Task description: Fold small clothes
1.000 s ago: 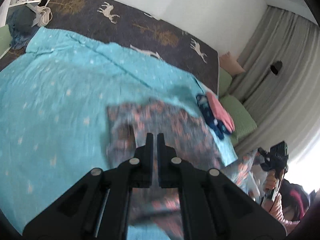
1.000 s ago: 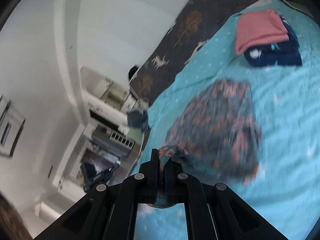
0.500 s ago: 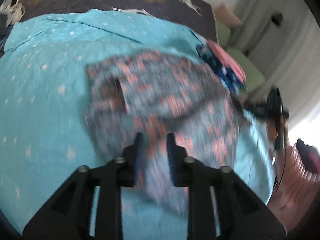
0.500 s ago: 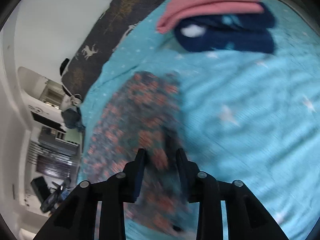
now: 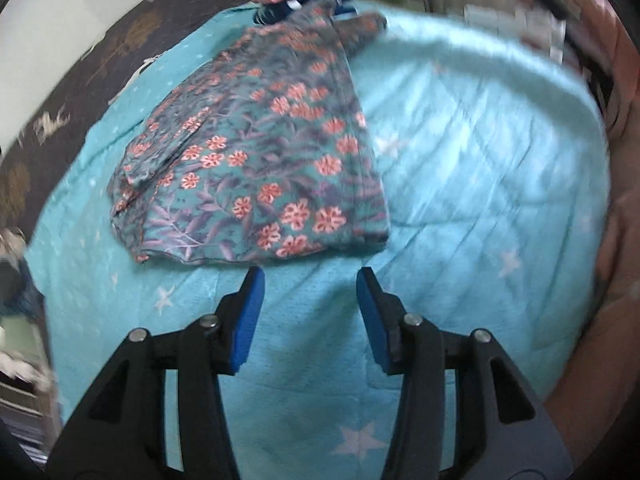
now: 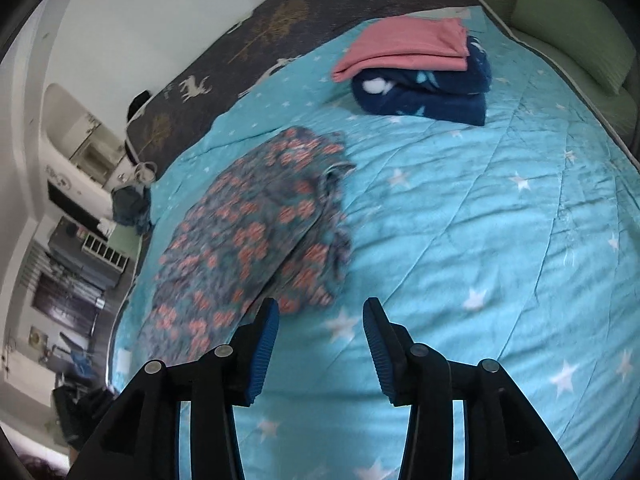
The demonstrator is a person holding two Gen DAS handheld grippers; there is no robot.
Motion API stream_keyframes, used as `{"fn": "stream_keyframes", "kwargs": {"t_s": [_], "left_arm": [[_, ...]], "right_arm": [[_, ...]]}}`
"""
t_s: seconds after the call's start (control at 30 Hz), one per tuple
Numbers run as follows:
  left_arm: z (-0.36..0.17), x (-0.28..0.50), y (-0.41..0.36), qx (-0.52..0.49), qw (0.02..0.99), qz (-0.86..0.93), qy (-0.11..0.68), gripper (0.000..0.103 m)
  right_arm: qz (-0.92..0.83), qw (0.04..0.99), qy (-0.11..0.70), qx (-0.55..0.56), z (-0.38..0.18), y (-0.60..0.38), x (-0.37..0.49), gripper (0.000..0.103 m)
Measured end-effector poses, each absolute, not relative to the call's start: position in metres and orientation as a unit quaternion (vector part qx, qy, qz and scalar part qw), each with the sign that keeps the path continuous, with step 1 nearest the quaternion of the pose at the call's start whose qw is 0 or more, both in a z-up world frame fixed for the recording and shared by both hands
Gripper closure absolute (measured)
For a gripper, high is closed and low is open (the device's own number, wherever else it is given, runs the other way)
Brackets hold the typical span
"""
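Where a star-print turquoise quilt covers the bed, floral garment flat, left claw, right claw just opened, empty.

No readable text, label, brand, number or sign shows in either wrist view. The turquoise quilted bedspread carries only white stars, the dark grey blanket only deer and tree figures (pictures, not lettering), and the teal garment with coral flowers only its floral print. The shelves and small items at the left edge are too blurred to read.
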State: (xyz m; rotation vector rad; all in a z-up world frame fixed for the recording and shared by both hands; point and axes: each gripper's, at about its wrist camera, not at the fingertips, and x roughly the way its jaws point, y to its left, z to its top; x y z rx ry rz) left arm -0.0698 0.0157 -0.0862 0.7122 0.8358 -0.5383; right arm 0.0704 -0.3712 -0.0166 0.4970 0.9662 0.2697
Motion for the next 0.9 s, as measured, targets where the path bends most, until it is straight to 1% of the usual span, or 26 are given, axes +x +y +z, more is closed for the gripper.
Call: {"fn": "stream_keyframes", "kwargs": {"t_s": [0.17, 0.2, 0.23, 0.27, 0.3, 0.33, 0.5, 0.6, 0.7, 0.77, 0.83, 0.9], "left_arm": [[-0.091, -0.059, -0.01, 0.386, 0.82, -0.246, 0.343, 0.054], [-0.089, -0.056, -0.014, 0.381, 0.819, -0.259, 0.342, 0.061], [-0.087, -0.053, -0.016, 0.367, 0.819, -0.272, 0.347, 0.073], [-0.085, -0.046, -0.016, 0.339, 0.818, -0.291, 0.363, 0.095], [-0.082, -0.037, -0.014, 0.31, 0.818, -0.3, 0.379, 0.096], [-0.079, -0.034, -0.014, 0.299, 0.824, -0.298, 0.377, 0.096], [-0.019, 0.01, 0.016, 0.203, 0.883, -0.268, 0.328, 0.097], [0.027, 0.061, 0.042, 0.151, 0.916, -0.228, 0.294, 0.097], [0.056, 0.14, 0.07, 0.105, 0.937, -0.165, 0.289, 0.097], [0.058, 0.183, 0.084, 0.088, 0.942, -0.125, 0.3, 0.097], [0.048, 0.223, 0.101, 0.067, 0.941, -0.085, 0.321, 0.097], [0.026, 0.255, 0.116, 0.041, 0.927, -0.068, 0.366, 0.096]], "right_arm": [[0.136, 0.846, 0.465, 0.222, -0.016, -0.362, 0.061, 0.055], [0.134, 0.846, 0.467, 0.222, -0.016, -0.362, 0.06, 0.055], [0.131, 0.845, 0.468, 0.221, -0.018, -0.362, 0.06, 0.055], [0.126, 0.845, 0.47, 0.221, -0.019, -0.363, 0.06, 0.055], [0.123, 0.845, 0.472, 0.221, -0.021, -0.364, 0.061, 0.055], [0.119, 0.844, 0.473, 0.221, -0.022, -0.364, 0.062, 0.054], [0.108, 0.846, 0.48, 0.206, -0.023, -0.367, 0.073, 0.053], [0.093, 0.853, 0.479, 0.185, -0.019, -0.366, 0.092, 0.053], [0.082, 0.867, 0.47, 0.141, -0.011, -0.358, 0.12, 0.052], [0.077, 0.876, 0.465, 0.098, -0.008, -0.349, 0.142, 0.05], [0.076, 0.879, 0.466, 0.072, -0.01, -0.343, 0.159, 0.048], [0.075, 0.878, 0.469, 0.047, -0.016, -0.339, 0.178, 0.047]]}}
